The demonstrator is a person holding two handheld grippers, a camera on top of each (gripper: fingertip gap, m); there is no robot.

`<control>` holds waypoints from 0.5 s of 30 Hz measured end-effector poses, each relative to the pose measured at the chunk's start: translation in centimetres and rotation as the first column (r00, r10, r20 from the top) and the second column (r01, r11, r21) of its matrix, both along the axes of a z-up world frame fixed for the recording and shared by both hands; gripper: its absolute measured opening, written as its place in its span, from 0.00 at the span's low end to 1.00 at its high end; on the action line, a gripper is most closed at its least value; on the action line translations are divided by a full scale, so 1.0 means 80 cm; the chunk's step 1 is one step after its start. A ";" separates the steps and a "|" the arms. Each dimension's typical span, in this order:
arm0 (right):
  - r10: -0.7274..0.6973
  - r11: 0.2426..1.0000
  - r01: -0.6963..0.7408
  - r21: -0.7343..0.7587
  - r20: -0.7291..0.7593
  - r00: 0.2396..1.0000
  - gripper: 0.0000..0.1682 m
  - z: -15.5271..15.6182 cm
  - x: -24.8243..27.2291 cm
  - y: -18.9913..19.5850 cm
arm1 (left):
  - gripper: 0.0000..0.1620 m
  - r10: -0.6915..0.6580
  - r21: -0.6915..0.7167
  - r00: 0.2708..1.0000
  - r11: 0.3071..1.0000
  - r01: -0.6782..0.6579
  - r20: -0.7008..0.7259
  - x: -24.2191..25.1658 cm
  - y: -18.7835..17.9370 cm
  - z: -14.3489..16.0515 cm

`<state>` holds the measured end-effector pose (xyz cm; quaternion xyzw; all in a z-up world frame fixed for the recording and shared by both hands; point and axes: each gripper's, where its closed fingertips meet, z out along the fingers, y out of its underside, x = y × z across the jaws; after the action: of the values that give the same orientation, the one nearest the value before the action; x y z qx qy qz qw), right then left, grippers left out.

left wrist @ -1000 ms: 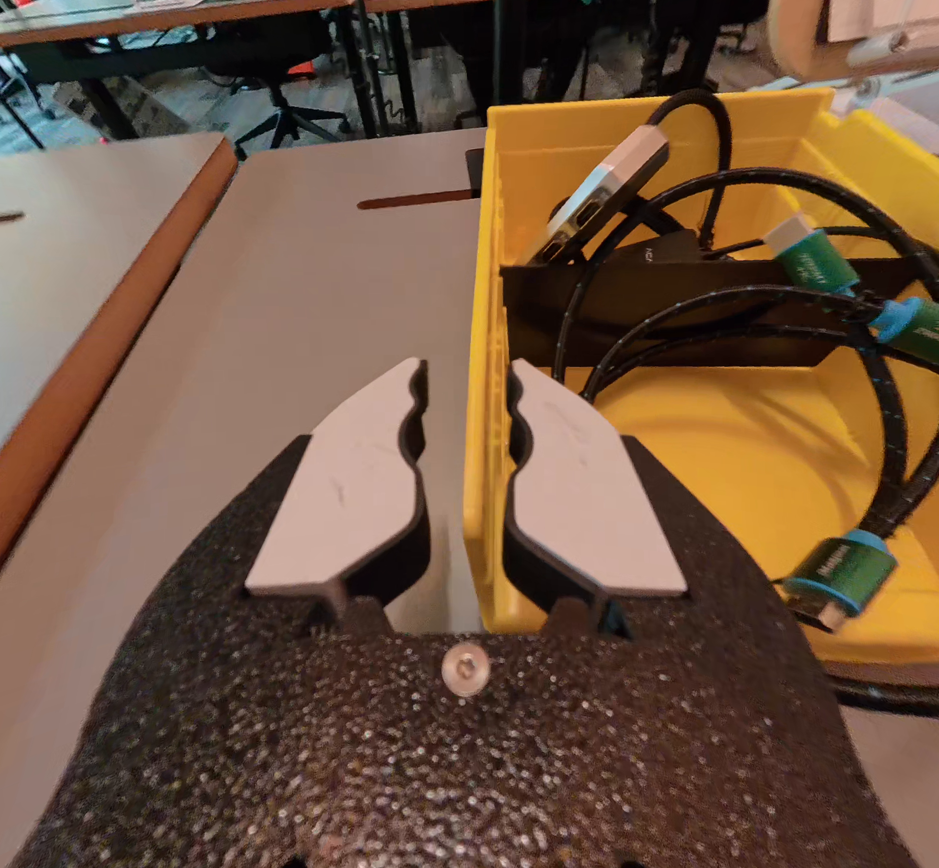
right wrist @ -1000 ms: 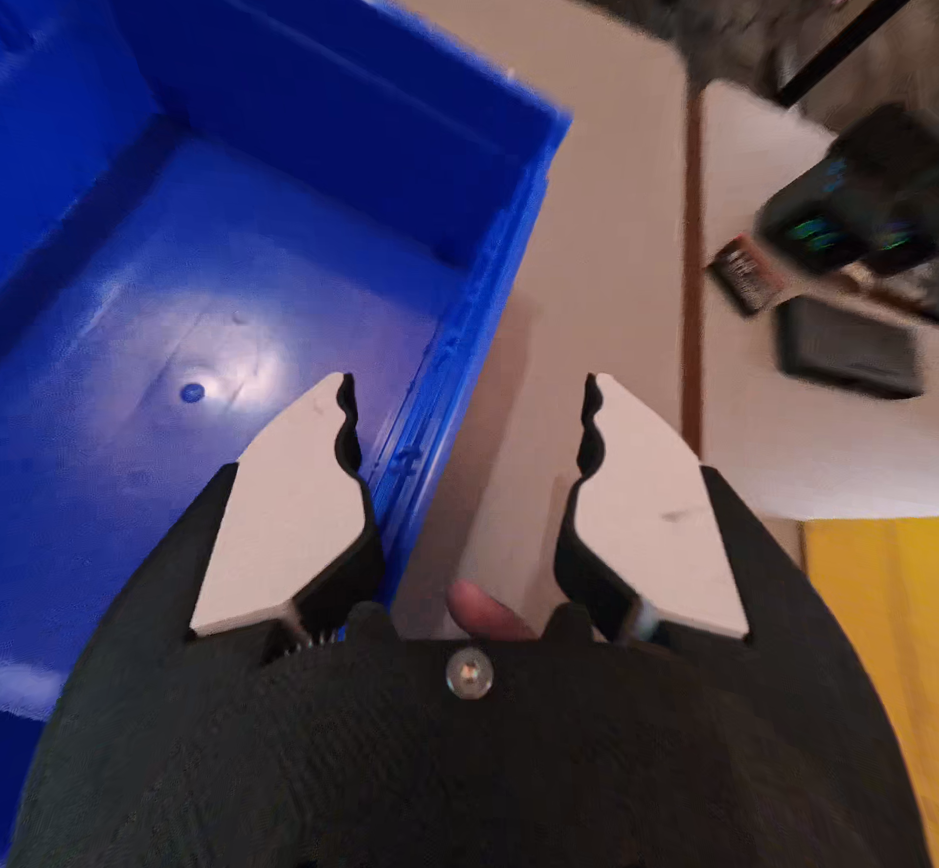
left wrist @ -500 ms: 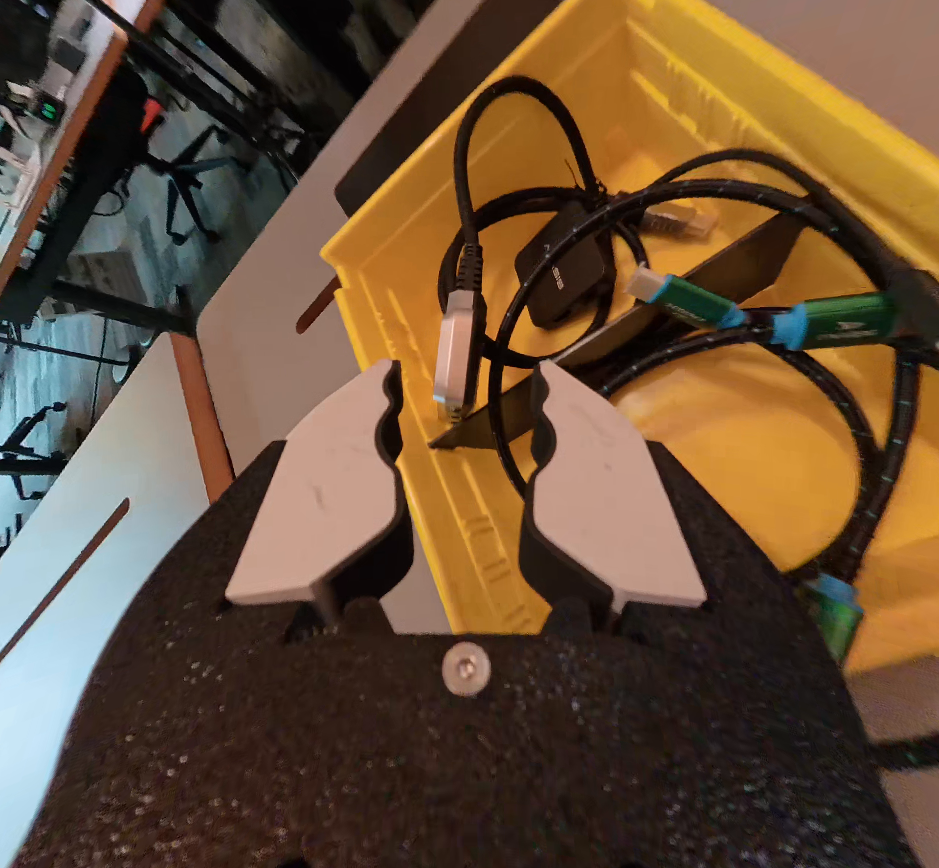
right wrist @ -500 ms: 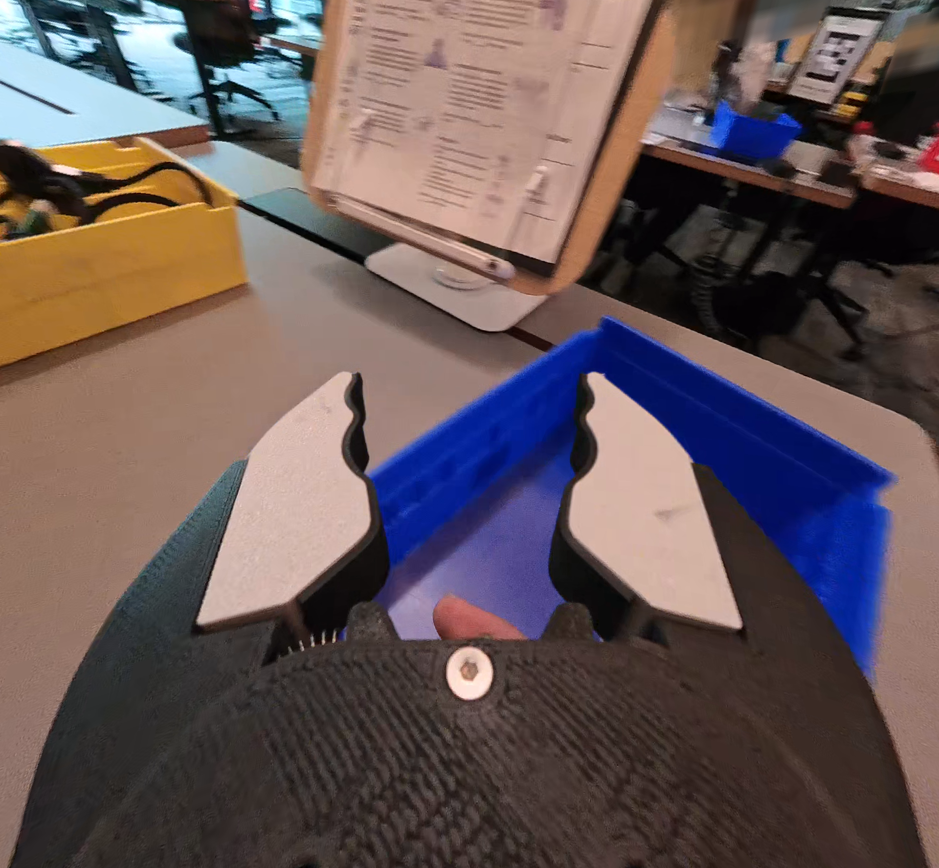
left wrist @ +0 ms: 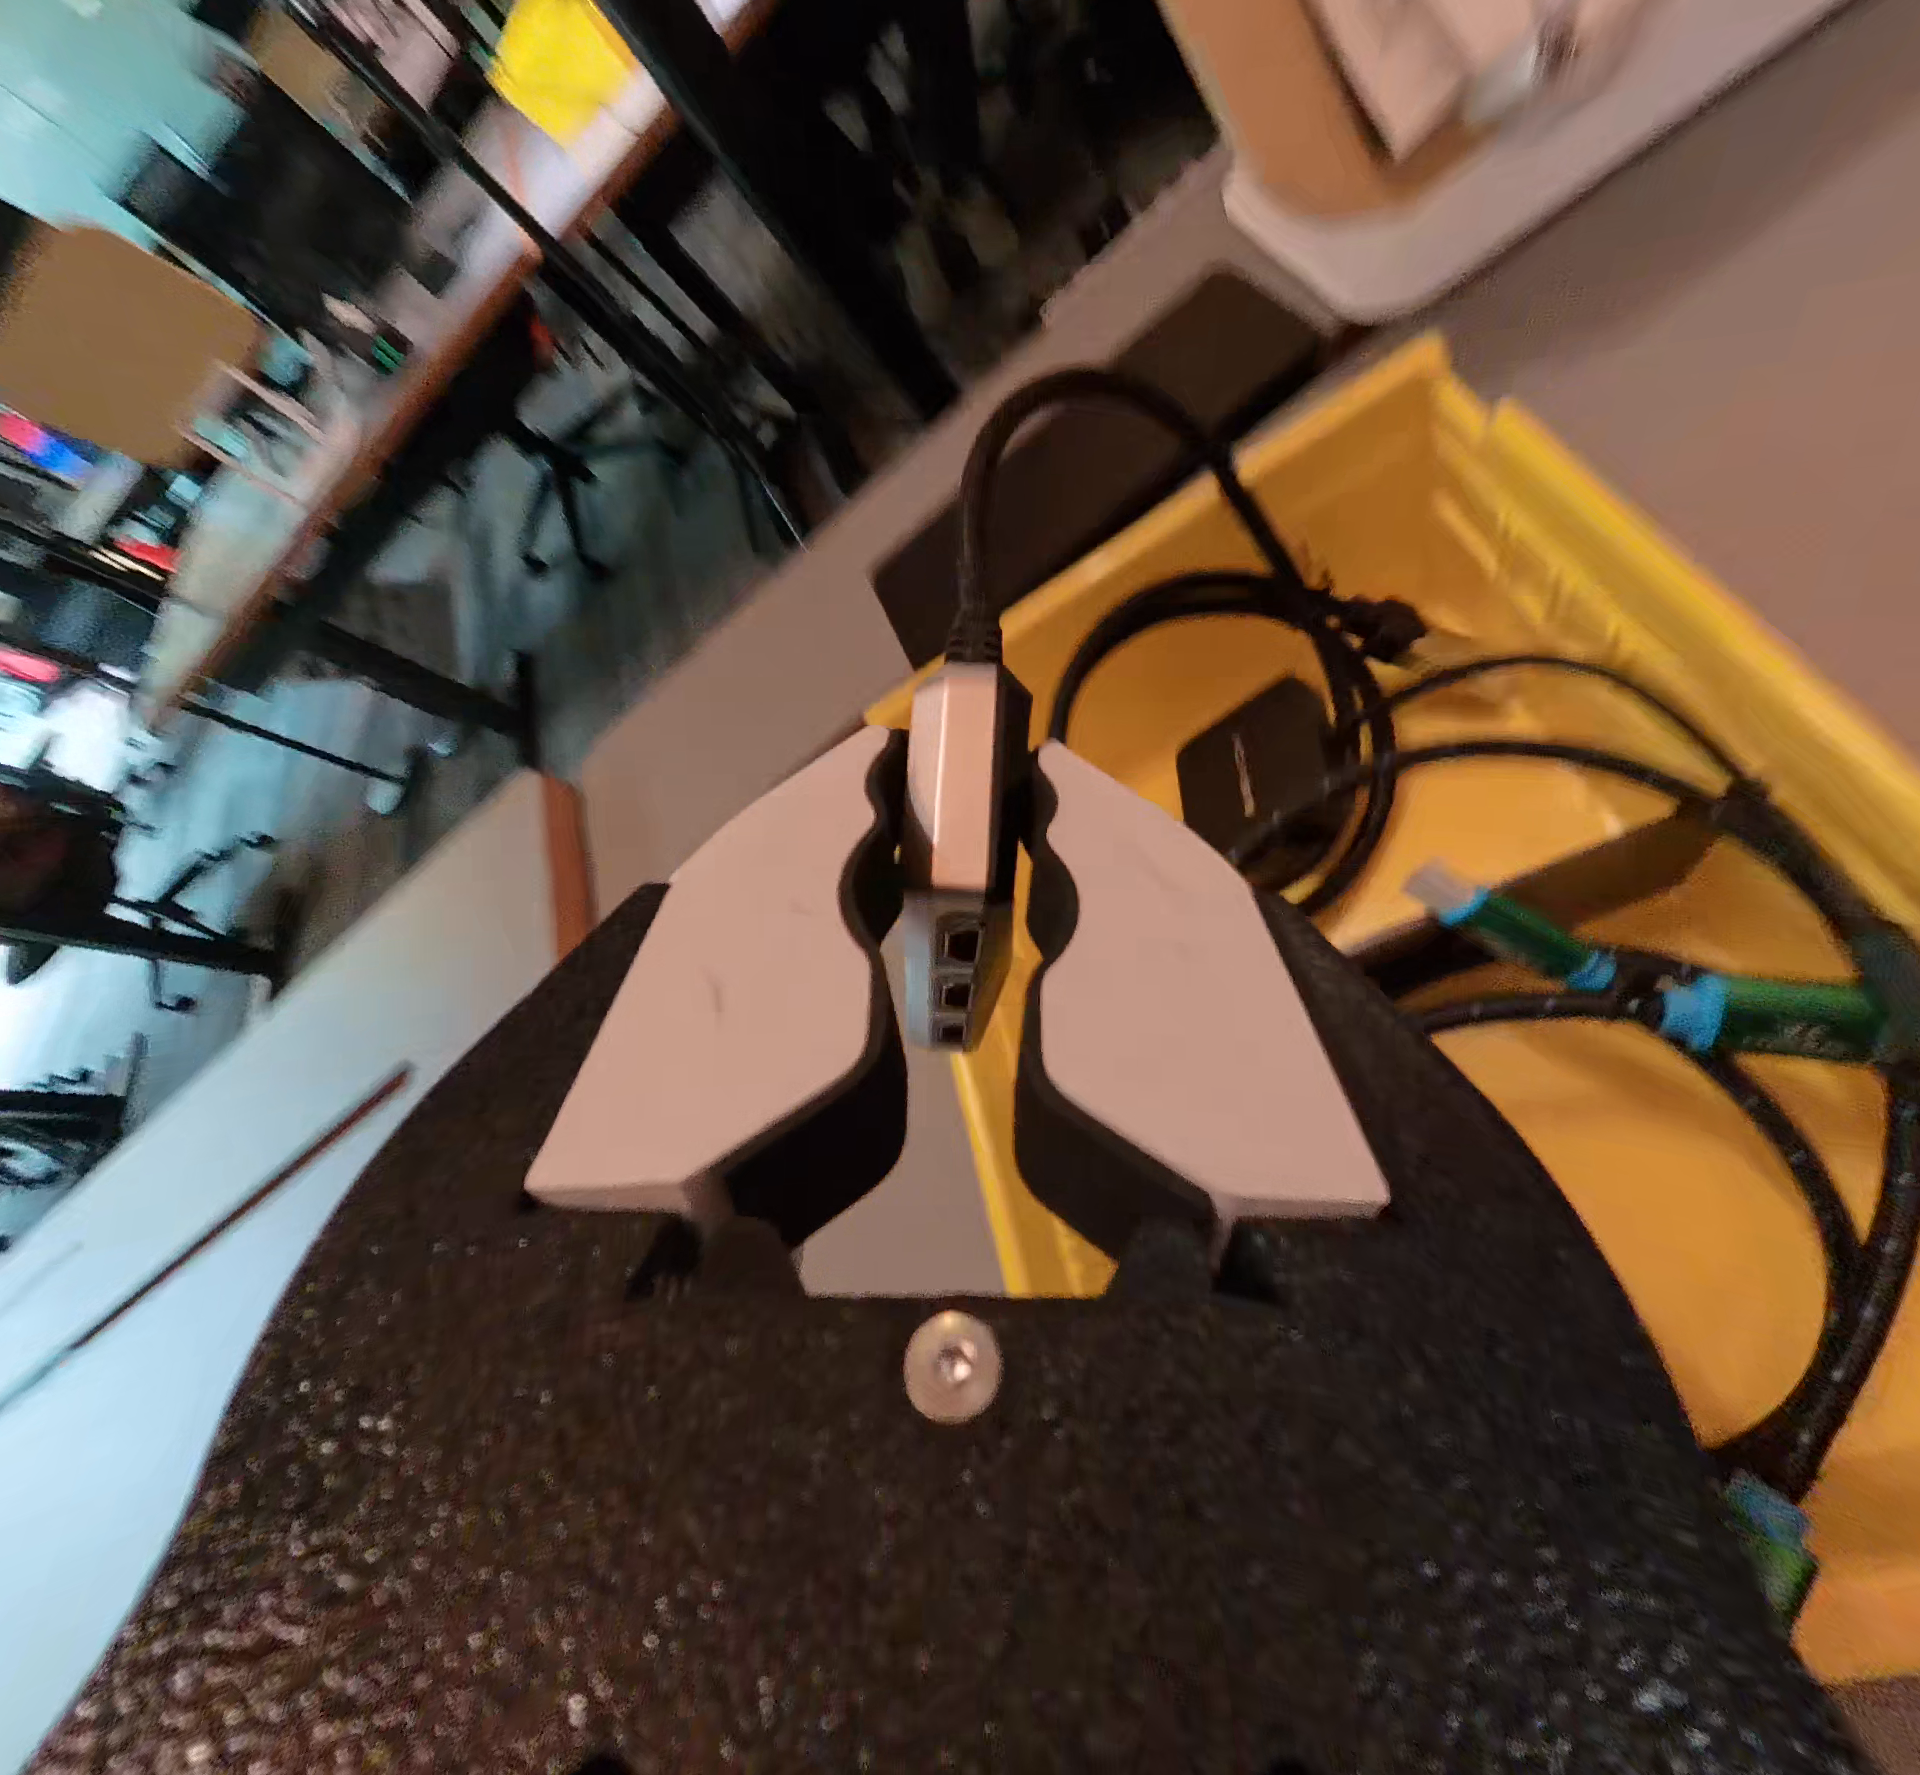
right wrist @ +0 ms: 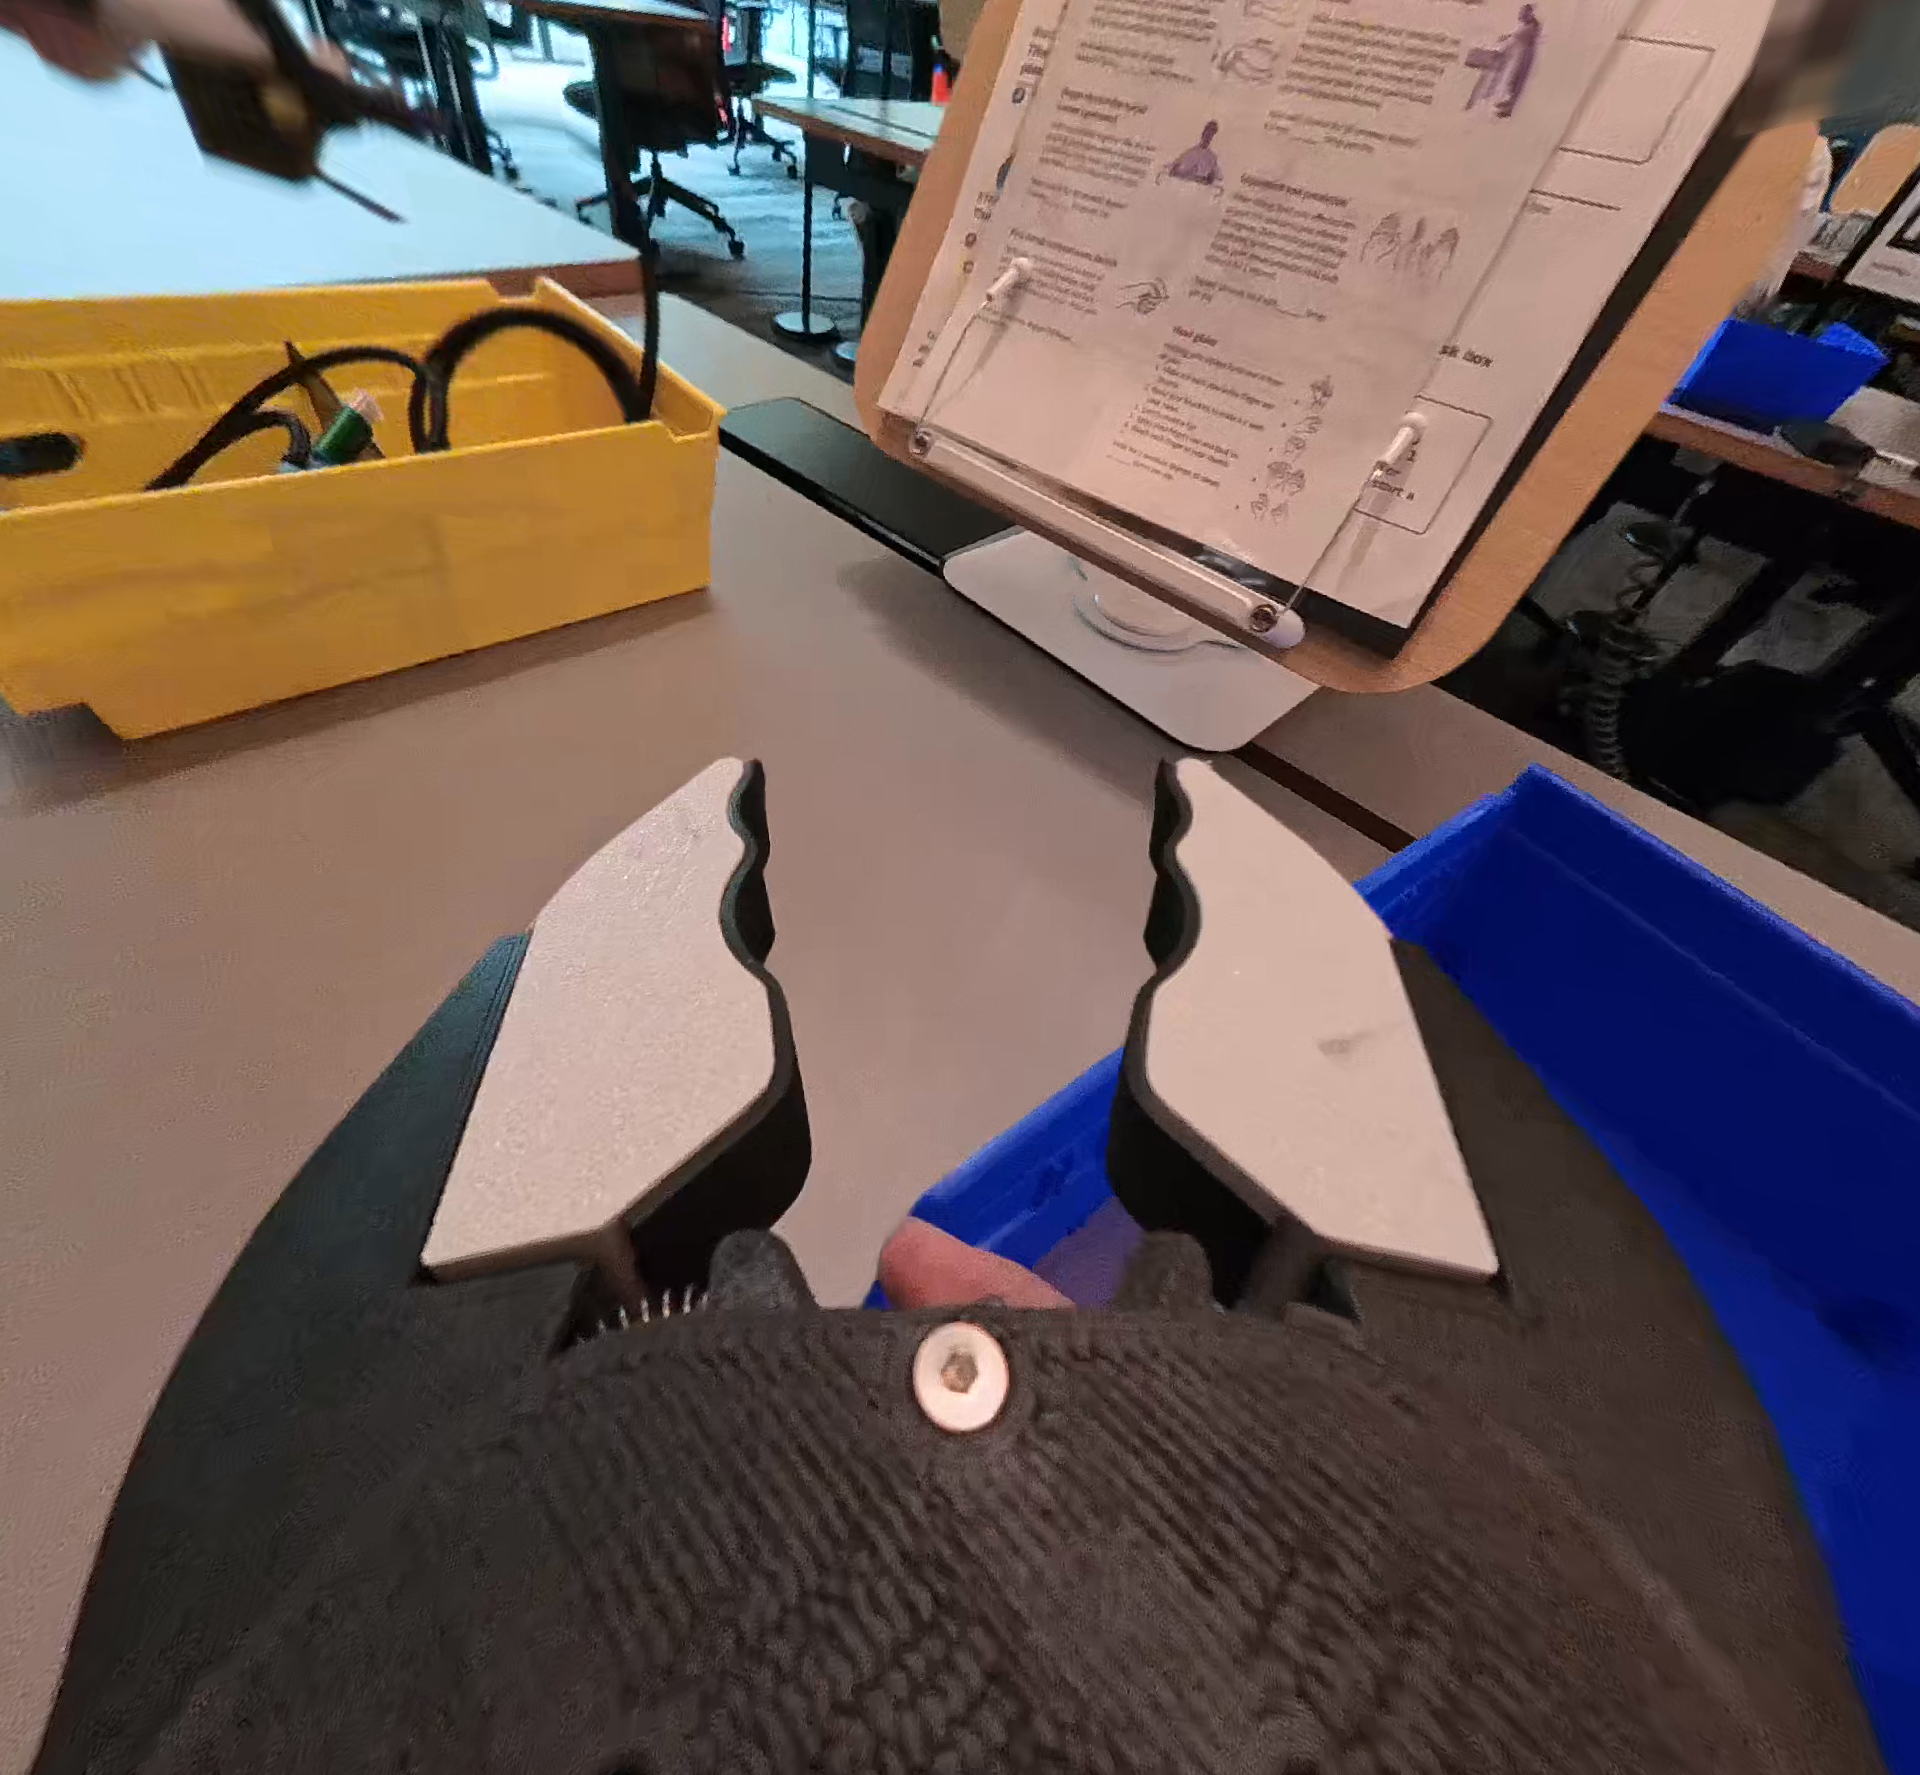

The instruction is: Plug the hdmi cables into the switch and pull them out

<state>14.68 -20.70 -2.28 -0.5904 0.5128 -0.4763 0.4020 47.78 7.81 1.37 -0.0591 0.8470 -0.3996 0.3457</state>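
My left gripper [left wrist: 961, 759] is shut on the silver HDMI switch [left wrist: 956, 800], held above the near corner of the yellow bin [left wrist: 1538, 520]. The switch's ports face the camera and its black lead [left wrist: 987, 468] arcs back into the bin. Black braided HDMI cables with green and blue plugs [left wrist: 1507, 936] lie in the bin, beside a small black box [left wrist: 1262, 775]. My right gripper [right wrist: 956, 800] is open and empty over the grey table, above the near edge of a blue bin [right wrist: 1621, 977]. The yellow bin [right wrist: 343, 562] with cables shows at the left of the right wrist view.
A wooden document stand [right wrist: 1299, 271] with printed sheets stands on a white base [right wrist: 1143, 655] at the table's far side. A black strip [right wrist: 842, 478] lies in the table behind the yellow bin. The blurred left gripper and hand [right wrist: 208, 63] show at upper left. Desks and chairs stand beyond.
My left gripper has closed on the silver switch and lifted it out of the yellow bin. My right gripper has swung up from over the blue bin to face the table, still open.
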 end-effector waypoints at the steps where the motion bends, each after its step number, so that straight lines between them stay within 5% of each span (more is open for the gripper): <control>1: 0.015 1.000 -0.015 -0.012 -0.004 1.000 0.43 0.000 0.001 0.007 | 0.12 0.004 -0.030 0.998 1.000 -0.003 0.057 -0.008 -0.002 0.033; 6: 0.067 0.997 -0.065 -0.036 0.039 0.997 0.43 0.013 0.005 0.036 | 0.12 0.039 -0.310 0.960 0.949 0.050 0.276 -0.077 -0.004 0.195; 9: 0.107 0.994 -0.106 -0.024 0.057 0.993 0.43 0.018 0.007 0.052 | 0.12 0.018 -0.451 0.943 0.881 0.142 0.332 -0.131 0.000 0.259; 15: 0.225 0.974 -0.222 -0.039 0.138 0.964 0.43 0.049 0.008 0.114 | 0.12 -0.209 -0.419 0.925 0.844 0.334 0.317 -0.241 -0.033 0.269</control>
<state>15.31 -11.62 1.65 -0.6138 0.4075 -0.4745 0.4817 28.50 5.19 22.93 0.0339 0.6732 -0.6402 0.3684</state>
